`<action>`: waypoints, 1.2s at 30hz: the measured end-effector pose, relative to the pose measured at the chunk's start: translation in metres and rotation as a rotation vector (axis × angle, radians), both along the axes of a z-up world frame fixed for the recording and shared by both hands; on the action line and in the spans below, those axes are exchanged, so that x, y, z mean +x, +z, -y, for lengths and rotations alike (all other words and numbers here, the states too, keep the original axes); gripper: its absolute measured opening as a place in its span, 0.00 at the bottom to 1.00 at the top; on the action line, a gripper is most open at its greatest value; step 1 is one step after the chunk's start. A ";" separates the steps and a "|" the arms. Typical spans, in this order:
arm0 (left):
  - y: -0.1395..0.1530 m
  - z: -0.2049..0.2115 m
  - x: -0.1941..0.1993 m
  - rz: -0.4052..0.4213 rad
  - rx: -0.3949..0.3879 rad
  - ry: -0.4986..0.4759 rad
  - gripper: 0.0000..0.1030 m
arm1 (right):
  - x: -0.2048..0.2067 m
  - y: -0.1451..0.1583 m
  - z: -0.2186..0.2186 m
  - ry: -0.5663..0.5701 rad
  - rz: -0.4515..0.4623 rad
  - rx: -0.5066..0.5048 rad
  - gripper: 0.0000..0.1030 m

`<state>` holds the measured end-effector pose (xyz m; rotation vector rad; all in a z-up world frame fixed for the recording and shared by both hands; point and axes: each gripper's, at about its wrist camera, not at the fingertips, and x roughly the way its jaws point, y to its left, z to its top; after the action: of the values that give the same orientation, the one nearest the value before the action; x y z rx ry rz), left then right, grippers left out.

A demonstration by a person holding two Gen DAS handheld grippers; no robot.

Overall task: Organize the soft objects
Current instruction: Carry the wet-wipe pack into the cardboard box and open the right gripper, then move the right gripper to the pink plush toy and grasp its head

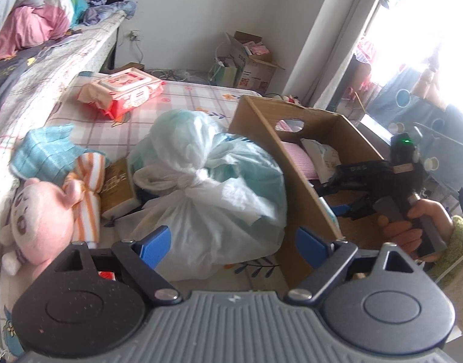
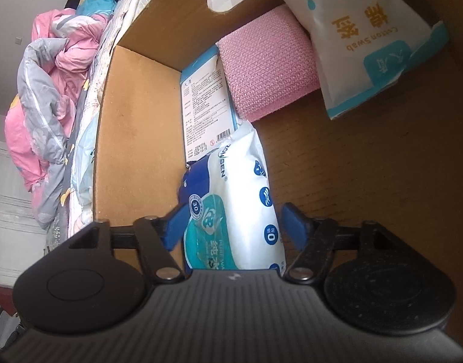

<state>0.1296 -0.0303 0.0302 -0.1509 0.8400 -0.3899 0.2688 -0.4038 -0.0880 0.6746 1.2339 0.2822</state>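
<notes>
In the left wrist view my left gripper (image 1: 233,242) stands open just over a knotted white plastic bag (image 1: 207,187) that lies on the checked mattress (image 1: 183,96). Left of the bag are a pink plush pig (image 1: 40,214), an orange-striped cloth (image 1: 86,193) and a teal cloth (image 1: 46,151). A cardboard box (image 1: 276,151) stands right of the bag. My right gripper (image 2: 233,227) reaches down inside the box, open. A white and blue wet-wipes pack (image 2: 240,202) lies between its pads, and neither pad presses on it.
The box also holds a pink sponge-like block (image 2: 264,69), a cotton swab packet (image 2: 361,39) and a blue-edged flat pack (image 2: 204,103). A red wipes pack (image 1: 122,90) lies farther back on the mattress. A brown book (image 1: 116,184) sits beside the bag. Bedding (image 1: 28,21) is piled at the upper left.
</notes>
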 end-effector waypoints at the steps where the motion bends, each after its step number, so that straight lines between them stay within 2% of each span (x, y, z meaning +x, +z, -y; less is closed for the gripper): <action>1: -0.001 -0.005 -0.001 0.001 -0.003 0.010 0.90 | -0.001 0.003 0.001 -0.005 0.008 -0.019 0.78; 5: -0.003 -0.023 -0.009 0.007 -0.018 0.057 0.91 | -0.005 0.015 0.000 -0.017 0.038 -0.095 0.81; 8: -0.003 -0.036 -0.015 0.026 0.000 0.097 0.92 | -0.009 0.030 -0.005 -0.032 0.085 -0.163 0.81; 16: -0.009 -0.073 -0.035 0.042 0.020 0.179 0.93 | -0.026 0.087 -0.024 -0.054 0.246 -0.284 0.81; 19: -0.012 -0.083 -0.040 0.040 0.025 0.203 0.93 | -0.033 0.109 -0.038 -0.032 0.311 -0.292 0.81; 23: -0.014 -0.097 -0.044 0.052 0.043 0.231 0.93 | -0.043 0.127 -0.068 0.033 0.367 -0.236 0.81; 27: -0.016 -0.106 -0.039 0.081 0.088 0.256 0.93 | -0.046 0.138 -0.119 0.140 0.387 -0.104 0.81; 30: -0.019 -0.109 -0.028 0.112 0.153 0.255 0.93 | -0.042 0.142 -0.169 0.250 0.391 -0.010 0.81; 33: -0.025 -0.115 -0.010 0.118 0.195 0.247 0.92 | -0.032 0.140 -0.220 0.344 0.355 0.078 0.81; 35: -0.031 -0.122 0.003 0.108 0.201 0.246 0.92 | -0.021 0.132 -0.253 0.385 0.287 0.128 0.79; 36: -0.033 -0.125 0.010 0.096 0.202 0.247 0.90 | -0.016 0.126 -0.269 0.401 0.254 0.140 0.74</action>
<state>0.1400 0.0947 -0.0030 -0.0465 0.7502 -0.0784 0.2531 -0.1347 0.0384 0.4875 1.1037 0.7695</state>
